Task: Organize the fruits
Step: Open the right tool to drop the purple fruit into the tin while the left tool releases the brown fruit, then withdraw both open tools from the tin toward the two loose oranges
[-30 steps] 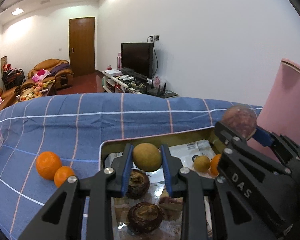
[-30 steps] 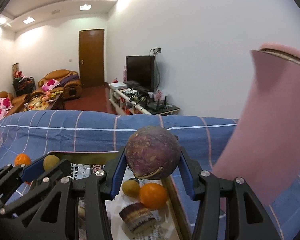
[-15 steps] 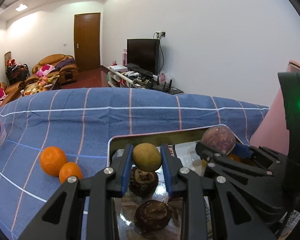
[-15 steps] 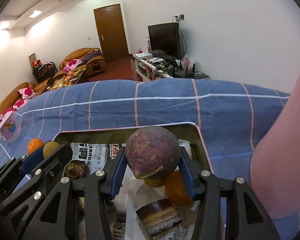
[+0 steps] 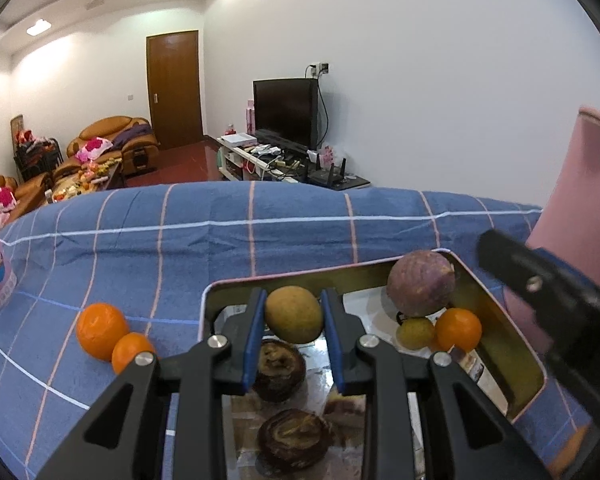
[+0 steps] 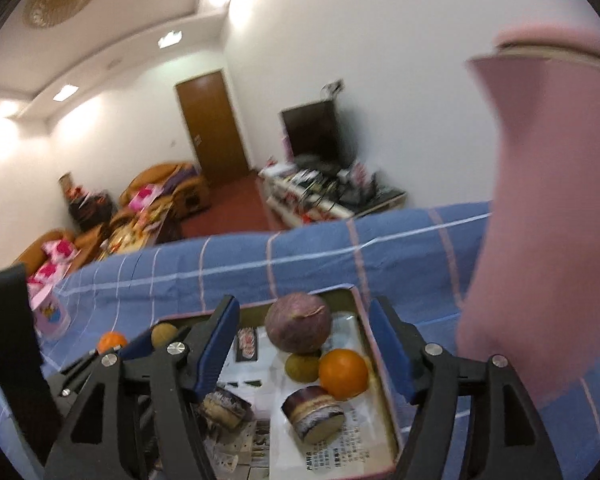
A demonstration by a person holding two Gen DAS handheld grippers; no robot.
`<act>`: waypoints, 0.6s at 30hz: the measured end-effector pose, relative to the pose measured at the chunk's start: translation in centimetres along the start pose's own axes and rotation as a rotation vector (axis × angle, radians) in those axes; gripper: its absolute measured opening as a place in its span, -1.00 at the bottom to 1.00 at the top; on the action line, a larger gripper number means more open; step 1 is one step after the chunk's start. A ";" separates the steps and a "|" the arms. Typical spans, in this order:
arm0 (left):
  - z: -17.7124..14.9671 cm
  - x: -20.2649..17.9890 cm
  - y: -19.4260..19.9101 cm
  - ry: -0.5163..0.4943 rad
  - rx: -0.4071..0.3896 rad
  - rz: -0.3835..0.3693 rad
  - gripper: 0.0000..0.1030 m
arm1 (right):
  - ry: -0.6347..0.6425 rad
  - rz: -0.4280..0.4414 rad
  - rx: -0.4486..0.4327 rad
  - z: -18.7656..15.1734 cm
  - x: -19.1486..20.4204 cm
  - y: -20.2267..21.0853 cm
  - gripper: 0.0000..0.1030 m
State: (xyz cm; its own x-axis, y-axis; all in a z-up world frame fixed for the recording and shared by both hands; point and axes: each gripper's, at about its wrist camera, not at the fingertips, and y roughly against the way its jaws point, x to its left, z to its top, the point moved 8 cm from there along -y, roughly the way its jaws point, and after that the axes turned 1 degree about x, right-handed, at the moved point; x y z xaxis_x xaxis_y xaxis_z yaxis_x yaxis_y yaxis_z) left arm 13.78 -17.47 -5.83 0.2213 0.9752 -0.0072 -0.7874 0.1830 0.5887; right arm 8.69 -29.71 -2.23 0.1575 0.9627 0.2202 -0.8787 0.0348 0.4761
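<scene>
Two oranges (image 5: 112, 338) lie outside tray rim (image 5: 300, 274)

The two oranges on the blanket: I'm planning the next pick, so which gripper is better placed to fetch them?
Probably the right gripper: its jaws are opening, empty, the purple fruit already in the tray. The left gripper, nearer the oranges, grips a brown fruit.

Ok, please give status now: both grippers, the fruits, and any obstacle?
Left gripper shut on yellow-green round fruit. Right gripper opening, empty; purple round fruit rests in metal tray. Two oranges outside on blue cloth. Nothing blocking.
</scene>
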 end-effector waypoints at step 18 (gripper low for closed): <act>-0.1 -0.4 1.6 -0.052 -0.042 0.108 1.00 | -0.044 -0.175 -0.136 0.4 -2.0 2.3 0.59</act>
State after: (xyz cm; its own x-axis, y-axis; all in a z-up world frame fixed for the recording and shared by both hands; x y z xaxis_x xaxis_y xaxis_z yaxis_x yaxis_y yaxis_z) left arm 12.39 -17.58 -4.99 0.1624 0.9819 0.0975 -0.8316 0.0830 0.5491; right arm 6.54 -31.70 -1.23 0.3298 0.9262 0.1828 -0.8885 0.2391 0.3916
